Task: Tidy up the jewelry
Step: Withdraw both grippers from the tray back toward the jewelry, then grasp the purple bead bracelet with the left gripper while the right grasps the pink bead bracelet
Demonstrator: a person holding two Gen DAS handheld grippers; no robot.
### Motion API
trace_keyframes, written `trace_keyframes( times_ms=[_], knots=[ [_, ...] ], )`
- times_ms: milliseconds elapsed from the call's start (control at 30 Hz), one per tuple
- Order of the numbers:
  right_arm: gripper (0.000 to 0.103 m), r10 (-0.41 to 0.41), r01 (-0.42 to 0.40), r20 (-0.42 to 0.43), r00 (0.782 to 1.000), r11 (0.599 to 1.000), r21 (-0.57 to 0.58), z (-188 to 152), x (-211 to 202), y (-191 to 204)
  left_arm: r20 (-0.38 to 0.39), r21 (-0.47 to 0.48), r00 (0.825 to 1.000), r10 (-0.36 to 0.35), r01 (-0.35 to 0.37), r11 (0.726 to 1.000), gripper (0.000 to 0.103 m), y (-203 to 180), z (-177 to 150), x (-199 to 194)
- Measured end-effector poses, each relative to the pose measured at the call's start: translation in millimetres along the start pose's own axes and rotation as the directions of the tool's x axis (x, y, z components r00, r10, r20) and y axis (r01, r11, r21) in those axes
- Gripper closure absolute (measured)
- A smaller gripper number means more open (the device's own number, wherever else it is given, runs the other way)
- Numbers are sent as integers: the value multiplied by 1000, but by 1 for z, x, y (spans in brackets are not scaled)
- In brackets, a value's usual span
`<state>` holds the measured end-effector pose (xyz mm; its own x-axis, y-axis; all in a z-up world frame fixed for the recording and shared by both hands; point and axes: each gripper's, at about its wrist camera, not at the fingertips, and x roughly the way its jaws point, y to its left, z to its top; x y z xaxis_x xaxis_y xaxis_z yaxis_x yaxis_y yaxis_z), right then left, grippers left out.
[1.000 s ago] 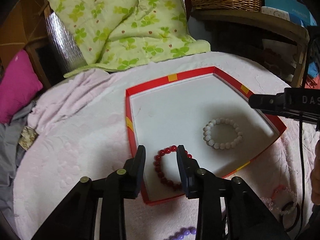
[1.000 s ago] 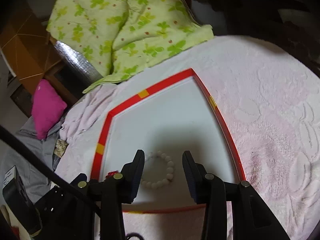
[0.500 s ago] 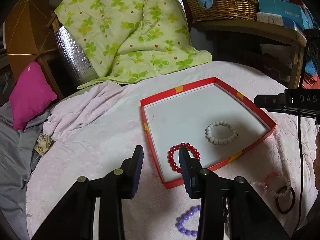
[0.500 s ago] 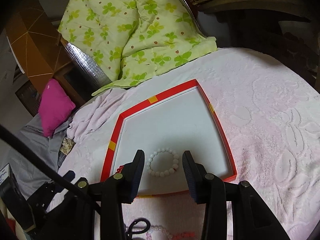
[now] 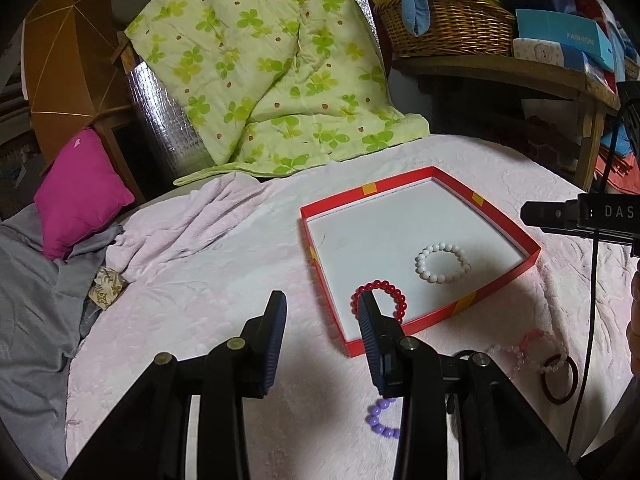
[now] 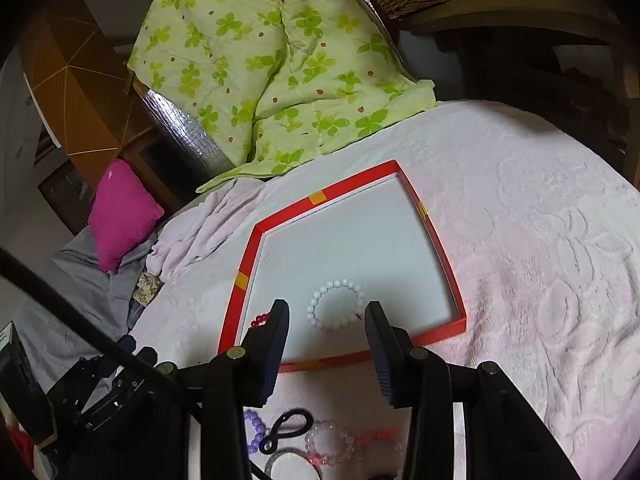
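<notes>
Left wrist view | red tray (image 5: 496, 276) flat, one corner pointing away | red bracelet (image 5: 380, 300) and white bracelet (image 5: 442, 262) lie flat inside it | left gripper (image 5: 322, 312) and right gripper (image 6: 326, 322): jaws spread, empty, hovering at its near edge

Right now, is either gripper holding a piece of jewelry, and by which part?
Nothing is held. The left gripper and right gripper both have open, empty jaws; the red bracelet and white bracelet lie in the box.

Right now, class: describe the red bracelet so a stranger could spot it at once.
Find the shallow red tray on the pink blanket. Two bead bracelets lie inside. The red bracelet sits in the near left corner; its neighbour is white.
</notes>
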<state>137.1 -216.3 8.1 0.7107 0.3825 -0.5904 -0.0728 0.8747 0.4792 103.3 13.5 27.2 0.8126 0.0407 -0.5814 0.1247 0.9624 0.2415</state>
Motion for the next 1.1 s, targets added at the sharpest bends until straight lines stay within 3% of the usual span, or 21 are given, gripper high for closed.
trace_keyframes(
  times_ms=[100,167,300,500,700,800,967,1033,1100],
  knots=[
    [61,2,-2,0,1000,1000,5,-4,-5,-1,1,-2,1000,1,-1,1000,63,3,-2,-6],
    [61,10,-9,-8,1000,1000,17,-9,-9,-3,-10,-8,1000,-5,5,1000,53,6,-6,-8],
    [61,35,-32,-59,998,998,51,-22,-16,-14,-65,-24,996,-53,51,998,52,11,-19,-6],
    [61,61,-41,-176,982,993,114,-50,-20,-41,-200,-79,969,-143,130,988,52,19,-48,6],
    [61,79,-30,-252,964,981,192,-71,-17,-62,-240,-77,952,-190,176,981,52,13,-63,7],
    [61,48,0,-262,964,984,179,-70,-9,-60,-254,-81,948,-192,177,981,52,13,-66,13],
    [61,-11,71,-330,944,983,168,-73,14,-61,-289,-115,931,-222,196,974,52,15,-70,27],
    [66,-52,99,-342,938,988,121,-72,22,-56,-302,-115,926,-225,199,973,52,13,-72,32],
    [82,-110,138,-337,935,989,59,-72,26,-52,-313,-115,921,-234,208,971,52,12,-74,36]
  ],
)
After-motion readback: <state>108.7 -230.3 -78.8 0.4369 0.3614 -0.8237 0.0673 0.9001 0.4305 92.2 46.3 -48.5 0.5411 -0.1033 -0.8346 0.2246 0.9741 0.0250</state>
